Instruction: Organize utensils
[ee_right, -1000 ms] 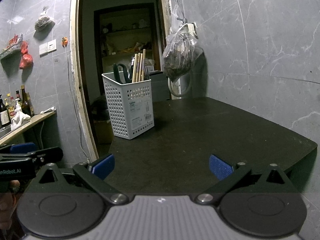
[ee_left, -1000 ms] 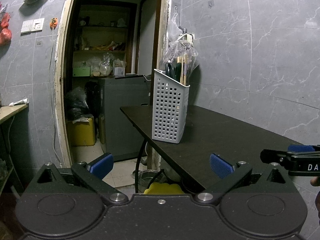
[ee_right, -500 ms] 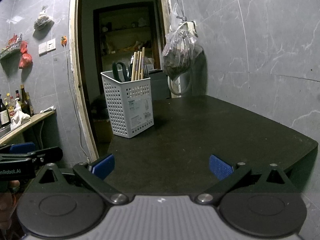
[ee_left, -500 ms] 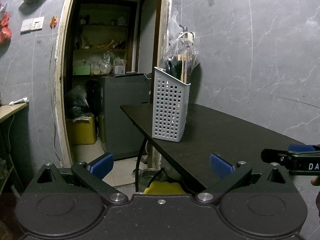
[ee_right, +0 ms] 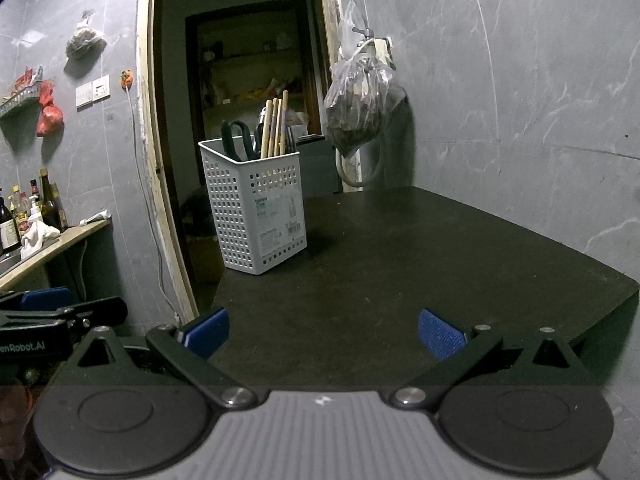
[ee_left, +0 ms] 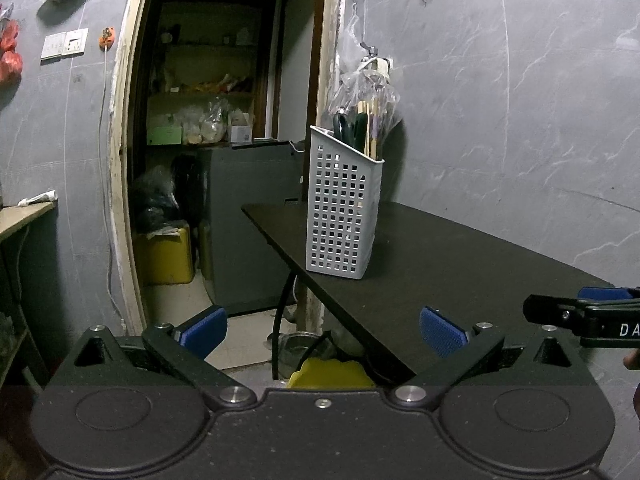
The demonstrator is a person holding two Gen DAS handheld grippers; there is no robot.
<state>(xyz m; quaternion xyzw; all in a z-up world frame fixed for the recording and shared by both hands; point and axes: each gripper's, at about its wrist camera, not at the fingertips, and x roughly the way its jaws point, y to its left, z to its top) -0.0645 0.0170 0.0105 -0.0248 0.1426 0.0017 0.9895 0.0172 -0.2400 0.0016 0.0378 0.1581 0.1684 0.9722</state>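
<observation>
Utensils (ee_right: 272, 128) stand in the basket (ee_right: 256, 216) at eleven o'clock; we hold both grippers (ee_left: 323, 326) (ee_right: 323, 332) spread and empty, judging sorting done.

Perforated plastic basket (ee_right: 256, 208); matt table (ee_right: 400, 264)

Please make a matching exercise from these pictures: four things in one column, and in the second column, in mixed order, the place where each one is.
Things:
1. basket
2. scissors
3. plastic bag
4. bottles

Places:
A. hanging on the wall beside the doorway
B. on the black table, near its edge by the doorway
C. on the counter at the far left
D. standing inside the basket next to the chopsticks

Pairs: 1-B, 2-D, 3-A, 4-C
</observation>
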